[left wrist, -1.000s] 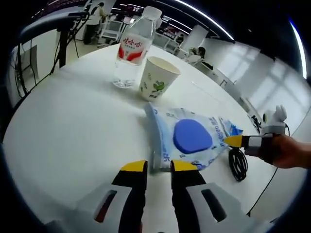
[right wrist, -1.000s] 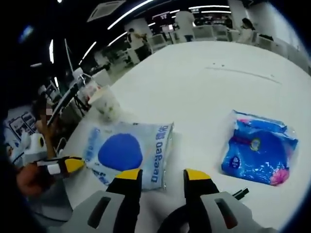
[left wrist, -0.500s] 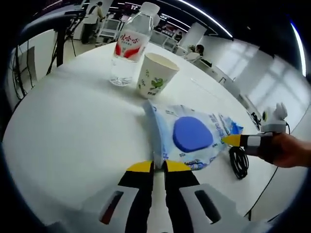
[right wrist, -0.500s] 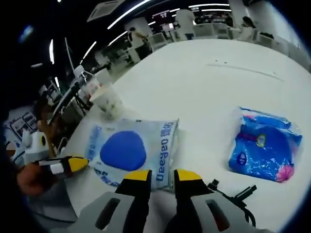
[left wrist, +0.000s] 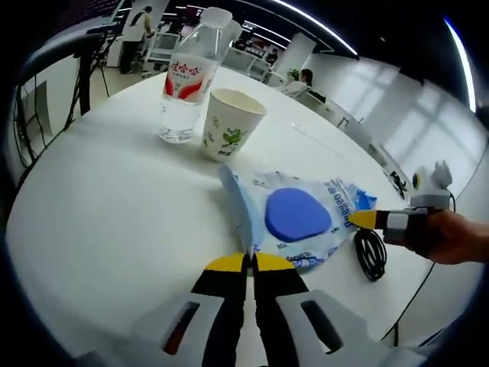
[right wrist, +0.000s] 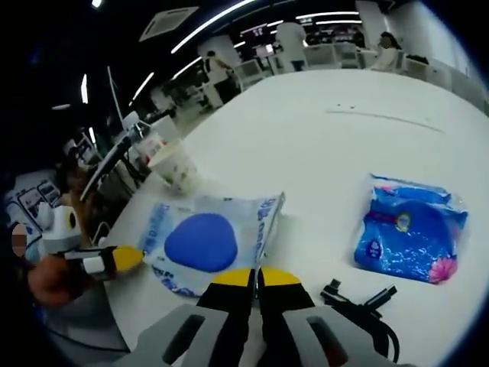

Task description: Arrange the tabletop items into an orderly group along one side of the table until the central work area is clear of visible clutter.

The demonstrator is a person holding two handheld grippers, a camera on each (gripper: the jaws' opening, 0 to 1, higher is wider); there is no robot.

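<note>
The left gripper (left wrist: pixel 250 261) was seen with its fingers pinched on one edge of the white-and-blue wipes pack (left wrist: pixel 294 218), and the right gripper (right wrist: pixel 255 277) was pinched on the opposite edge (right wrist: pixel 202 241). The pack lay on the white tabletop (left wrist: pixel 107 206). At eleven o'clock from it in the left gripper view, a paper cup (left wrist: pixel 228 125) stood just beside a water bottle (left wrist: pixel 186 80). A blue tissue packet (right wrist: pixel 409 229) lay at three o'clock in the right gripper view, with a black cable (right wrist: pixel 359 304) near the fingers.
</note>
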